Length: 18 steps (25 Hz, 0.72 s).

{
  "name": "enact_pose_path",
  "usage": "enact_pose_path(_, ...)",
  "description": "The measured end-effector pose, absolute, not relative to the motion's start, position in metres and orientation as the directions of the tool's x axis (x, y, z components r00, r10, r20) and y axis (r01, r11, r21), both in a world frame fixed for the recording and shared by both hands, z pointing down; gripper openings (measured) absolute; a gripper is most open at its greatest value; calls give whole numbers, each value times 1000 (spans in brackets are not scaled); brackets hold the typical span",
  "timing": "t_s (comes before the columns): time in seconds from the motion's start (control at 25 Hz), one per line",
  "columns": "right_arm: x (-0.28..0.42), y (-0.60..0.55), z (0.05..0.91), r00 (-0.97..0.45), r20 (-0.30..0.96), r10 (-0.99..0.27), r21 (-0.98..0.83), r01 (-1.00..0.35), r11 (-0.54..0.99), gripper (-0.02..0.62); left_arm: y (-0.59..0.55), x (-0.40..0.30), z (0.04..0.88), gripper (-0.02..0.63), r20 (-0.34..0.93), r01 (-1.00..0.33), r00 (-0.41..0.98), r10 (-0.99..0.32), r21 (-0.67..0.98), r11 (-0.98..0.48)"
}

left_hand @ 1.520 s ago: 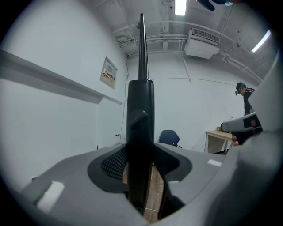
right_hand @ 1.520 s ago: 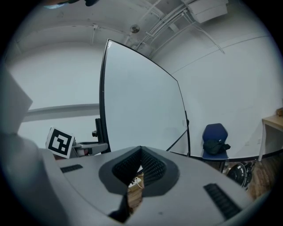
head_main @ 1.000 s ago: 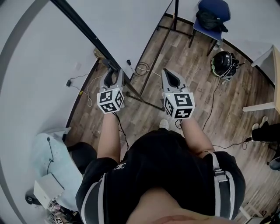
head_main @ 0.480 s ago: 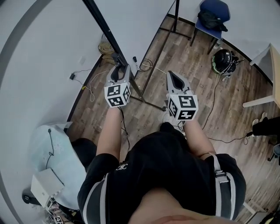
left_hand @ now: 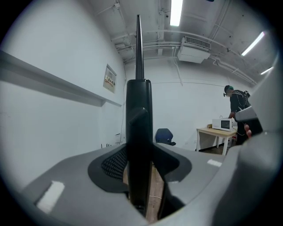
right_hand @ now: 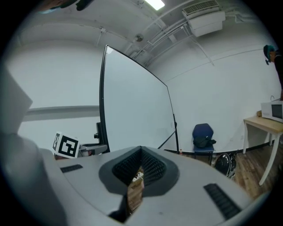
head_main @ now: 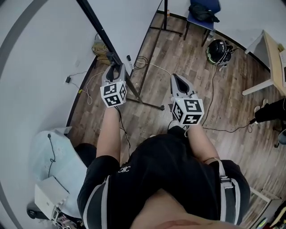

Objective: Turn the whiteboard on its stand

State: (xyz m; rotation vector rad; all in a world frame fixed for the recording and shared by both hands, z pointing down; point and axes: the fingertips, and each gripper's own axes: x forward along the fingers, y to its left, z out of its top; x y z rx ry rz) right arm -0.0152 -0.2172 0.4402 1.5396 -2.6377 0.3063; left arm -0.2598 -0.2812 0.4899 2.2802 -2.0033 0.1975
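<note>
The whiteboard (head_main: 129, 22) stands upright, its black side frame (head_main: 96, 27) running down to my left gripper (head_main: 114, 67). That gripper is shut on the frame, and in the left gripper view the black frame bar (left_hand: 138, 132) fills the gap between the pads. My right gripper (head_main: 178, 79) hangs free to the right of the stand's foot (head_main: 147, 103), shut with nothing in it. In the right gripper view the board's white face (right_hand: 132, 110) lies ahead, with the left gripper's marker cube (right_hand: 66, 145) beside its edge.
A blue chair with a black bag (head_main: 203, 11), a helmet (head_main: 217, 51) and a wooden table (head_main: 272, 58) stand at the back right. Cables (head_main: 143, 62) trail on the floor by the stand. A pale-blue covered object (head_main: 49, 156) sits left. A person (left_hand: 236, 114) stands at a far table.
The left gripper has stayed clamped on the frame and moved a little farther from my body. The board's edge has swung steeper in the head view. The right gripper has hardly shifted.
</note>
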Motion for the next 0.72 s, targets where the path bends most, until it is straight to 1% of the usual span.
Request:
enact_pose_path(0.28, -4, -221, 428, -533, 135, -835, -144, -845, 516, -8, -248, -262, 489, 184, 175, -995, 96, -980, -12, -100)
enact_pose_path(0.72, -11, -208, 428, -623, 110, -775, -144, -781, 608, -8, -203, -285, 494, 183, 182, -1000, -10, -983, -29, 5)
